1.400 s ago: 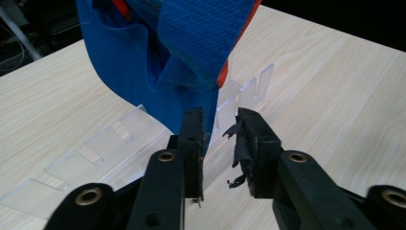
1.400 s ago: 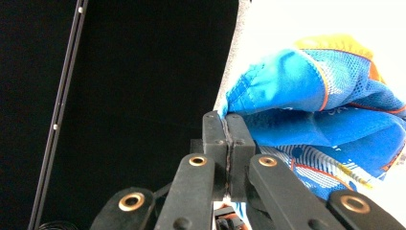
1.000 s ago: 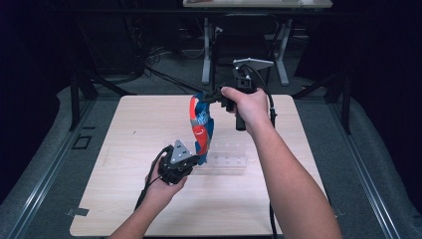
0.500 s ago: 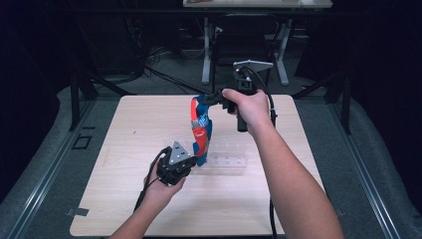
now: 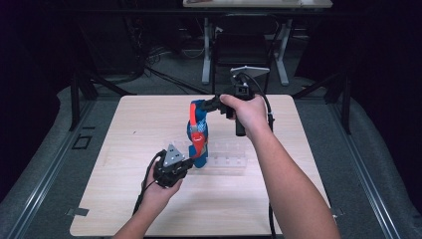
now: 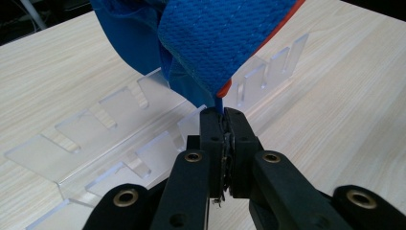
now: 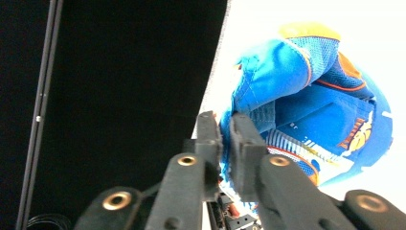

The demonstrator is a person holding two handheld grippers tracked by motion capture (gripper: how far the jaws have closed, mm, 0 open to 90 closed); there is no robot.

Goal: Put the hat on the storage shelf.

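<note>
Hanging between two claws above the desk (image 5: 124, 199), a blue cloth (image 5: 198, 134) with orange trim and printed marks is stretched from upper right to lower left.

Left claw (image 6: 223, 117): jaws pressed together on a thin blue edge of the cloth; broad woven band with orange edging hangs just above the tips. In the high view this claw (image 5: 191, 160) sits low, near the desk's middle.

Clear rack (image 5: 226, 160): slotted, lying flat on the desk, just behind and beside the cloth's lower end; its upright tabs show close behind the left claw's tips.

Right claw (image 7: 225, 129): held higher and farther back (image 5: 201, 106), at the cloth's top end. Jaws have just been opening; a narrow gap shows, cloth edge between them. Cannot tell whether the pads press it.
</note>
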